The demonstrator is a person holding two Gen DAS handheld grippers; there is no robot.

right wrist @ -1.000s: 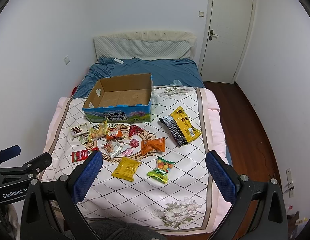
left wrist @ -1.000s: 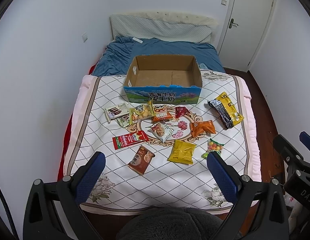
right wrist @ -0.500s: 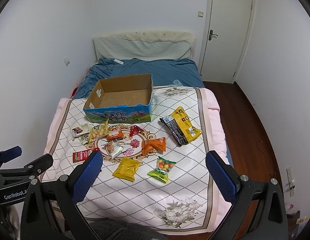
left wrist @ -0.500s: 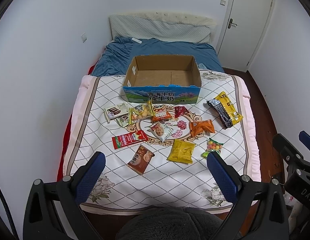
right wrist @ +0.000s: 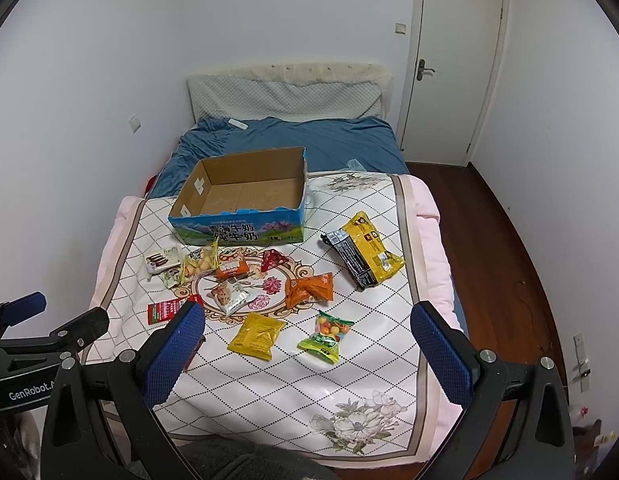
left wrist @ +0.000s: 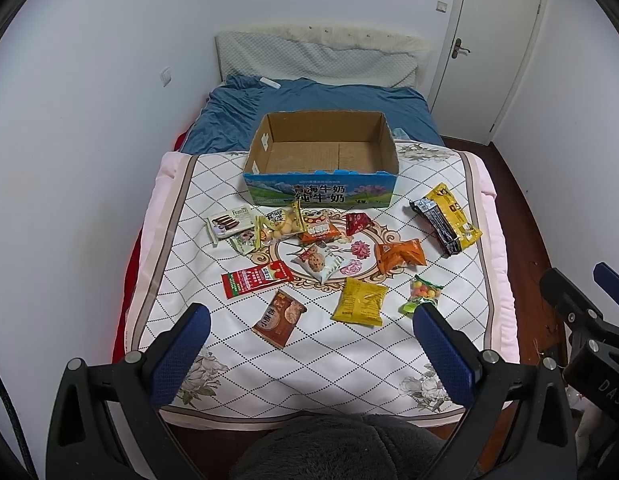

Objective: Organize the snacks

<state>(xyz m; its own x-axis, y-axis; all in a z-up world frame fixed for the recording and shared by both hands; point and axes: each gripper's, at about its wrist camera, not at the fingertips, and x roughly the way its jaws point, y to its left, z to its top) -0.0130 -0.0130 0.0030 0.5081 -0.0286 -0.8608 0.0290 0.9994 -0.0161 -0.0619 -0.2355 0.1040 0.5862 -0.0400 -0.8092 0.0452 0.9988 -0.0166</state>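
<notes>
A bed (left wrist: 389, 360) has a white blanket with a diamond pattern on it, and snacks are spread out on the blanket. A cardboard box (left wrist: 321, 196) with a blue front sits in the middle of the bed, behind the snacks, and it holds nothing. Just in front of the box lie small packets in a row, with a cookie packet (left wrist: 229, 222) nearest the left edge. A long yellow and black pack (left wrist: 445, 220) lies near the right edge. An orange bag (left wrist: 399, 256) sits to its left. Closer to the foot of the bed lie a red packet (left wrist: 255, 278), a brown packet (left wrist: 279, 318), a yellow bag (left wrist: 361, 300) and a bag of candy balls (right wrist: 327, 336) (lots of colors).

The left gripper (left wrist: 309, 340) hangs over the foot of the bed. Its blue fingers (left wrist: 181, 354) are spread wide and hold nothing. The right gripper (right wrist: 307, 338) is the same, wide apart and holding nothing.
</notes>
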